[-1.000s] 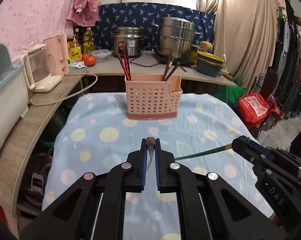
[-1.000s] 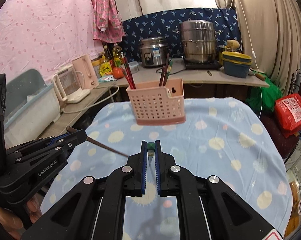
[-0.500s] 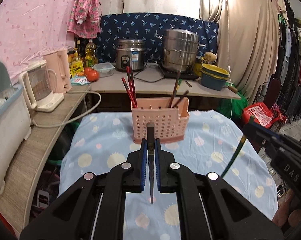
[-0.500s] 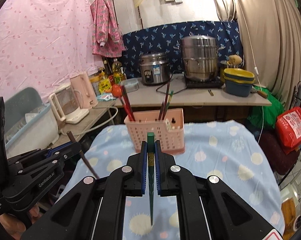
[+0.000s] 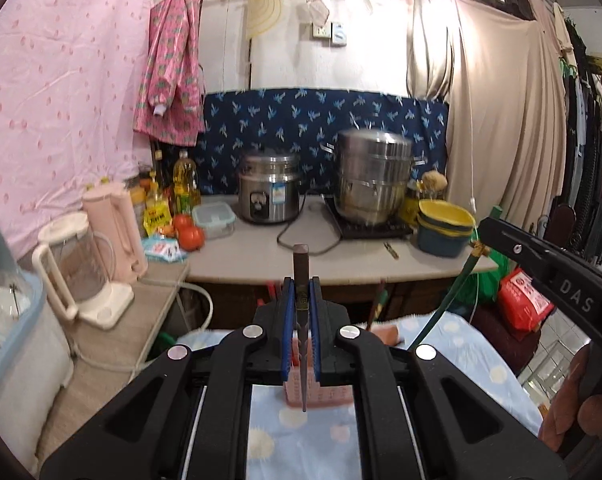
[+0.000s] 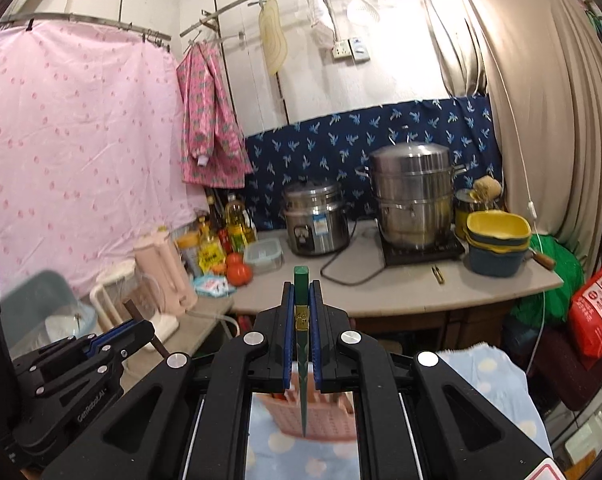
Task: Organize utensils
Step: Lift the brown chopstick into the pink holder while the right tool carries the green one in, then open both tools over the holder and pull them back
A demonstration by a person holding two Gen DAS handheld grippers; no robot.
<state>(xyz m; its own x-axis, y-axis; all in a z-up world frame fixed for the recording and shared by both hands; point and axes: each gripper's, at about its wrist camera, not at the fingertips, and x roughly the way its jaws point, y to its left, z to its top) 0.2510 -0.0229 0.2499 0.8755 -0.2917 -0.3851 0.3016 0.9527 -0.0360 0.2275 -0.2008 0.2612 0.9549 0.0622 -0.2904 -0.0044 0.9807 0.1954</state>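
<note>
My left gripper is shut on a dark brown chopstick, held upright with its tip pointing down over the pink utensil basket. My right gripper is shut on a green chopstick, also upright, tip down over the pink basket. The basket stands on the blue dotted tablecloth and is mostly hidden behind the grippers. The right gripper with its green chopstick shows at the right of the left wrist view. The left gripper shows at the lower left of the right wrist view.
Behind the table a counter carries a rice cooker, a steel steamer pot, stacked bowls, tomatoes and bottles. A pink kettle and a blender stand on the left shelf. A red bag lies at right.
Both grippers have risen and tilted up, so the basket has dropped low behind the fingers. Each chopstick has turned from lying flat to upright, tip down.
</note>
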